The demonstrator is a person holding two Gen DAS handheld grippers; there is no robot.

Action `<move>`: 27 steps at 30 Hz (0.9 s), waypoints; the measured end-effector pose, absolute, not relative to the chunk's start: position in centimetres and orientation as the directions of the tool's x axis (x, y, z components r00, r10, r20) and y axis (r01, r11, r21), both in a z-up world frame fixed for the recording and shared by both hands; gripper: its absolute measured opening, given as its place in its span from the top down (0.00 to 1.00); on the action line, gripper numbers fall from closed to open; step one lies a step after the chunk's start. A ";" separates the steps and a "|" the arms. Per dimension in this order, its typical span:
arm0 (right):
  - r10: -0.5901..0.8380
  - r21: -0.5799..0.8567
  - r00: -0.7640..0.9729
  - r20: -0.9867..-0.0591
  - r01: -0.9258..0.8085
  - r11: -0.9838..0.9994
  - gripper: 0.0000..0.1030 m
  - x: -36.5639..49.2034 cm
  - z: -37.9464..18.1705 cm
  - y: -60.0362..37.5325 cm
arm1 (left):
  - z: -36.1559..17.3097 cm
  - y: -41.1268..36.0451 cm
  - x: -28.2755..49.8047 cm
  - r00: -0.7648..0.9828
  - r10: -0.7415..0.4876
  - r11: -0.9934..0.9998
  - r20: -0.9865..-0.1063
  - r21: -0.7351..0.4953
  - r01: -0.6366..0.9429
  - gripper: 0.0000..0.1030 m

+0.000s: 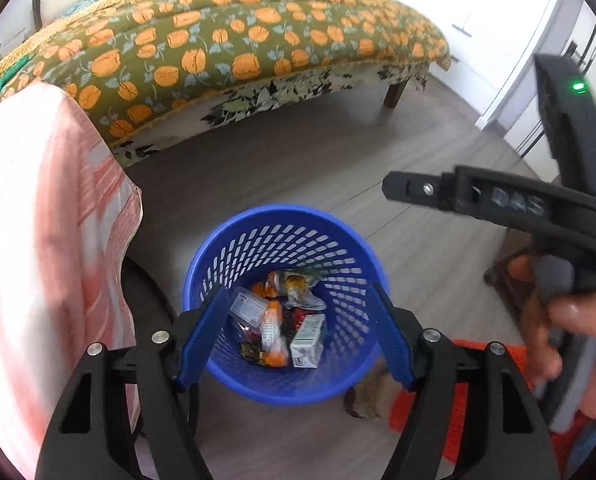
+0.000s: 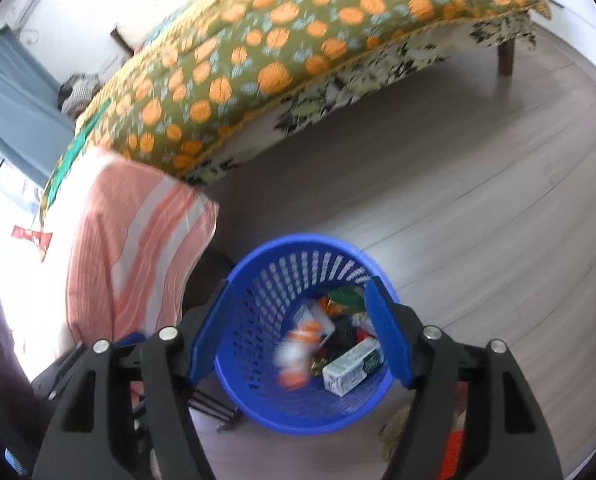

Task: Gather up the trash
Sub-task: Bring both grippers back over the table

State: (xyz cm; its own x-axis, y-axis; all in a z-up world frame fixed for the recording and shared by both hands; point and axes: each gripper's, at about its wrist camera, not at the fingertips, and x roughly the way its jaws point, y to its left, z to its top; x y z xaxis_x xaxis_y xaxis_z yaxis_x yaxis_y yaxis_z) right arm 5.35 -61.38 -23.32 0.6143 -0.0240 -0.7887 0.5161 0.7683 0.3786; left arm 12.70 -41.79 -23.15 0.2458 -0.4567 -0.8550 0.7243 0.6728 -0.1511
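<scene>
A blue perforated bin [image 1: 286,300] stands on the grey wood floor [image 1: 306,160] just beside a bed [image 1: 226,52] with an orange-patterned cover, and a pink striped cloth [image 1: 50,220] hangs to its left. The trash [image 1: 276,320] lies at the bin's bottom: a white-and-green carton [image 1: 308,340], an orange-and-white wrapper [image 1: 272,332], a clear packet with a printed label [image 1: 246,308] and some darker, crumpled scraps that are too small to tell apart. In the right wrist view the orange-and-white piece is blurred, and the carton [image 2: 352,366] rests against the bin's wall. The left gripper [image 1: 294,336] hangs over the bin with its blue fingers [image 1: 200,340] apart and nothing between them; the right gripper [image 2: 300,336] is likewise spread wide and empty above the bin [image 2: 258,280]
</scene>
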 end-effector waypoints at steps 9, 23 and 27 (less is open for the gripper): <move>-0.137 0.269 0.650 -0.748 0.485 0.832 0.29 3.6 -20.0 -56.9 | -16.6 -31.0 8.5 0.313 -0.553 0.665 -0.772 -0.183 0.724 0.20; -0.015 0.023 0.718 -0.696 0.043 0.999 0.22 9.7 -17.6 -34.0 | -16.9 -8.8 14.0 0.540 -0.271 0.931 -0.797 -0.074 0.359 0.13; 0.018 -0.019 0.707 -0.707 -0.044 0.999 0.22 12.5 -17.4 -29.4 | -16.5 -5.6 17.5 0.559 -0.224 0.953 -0.799 -0.059 0.298 0.13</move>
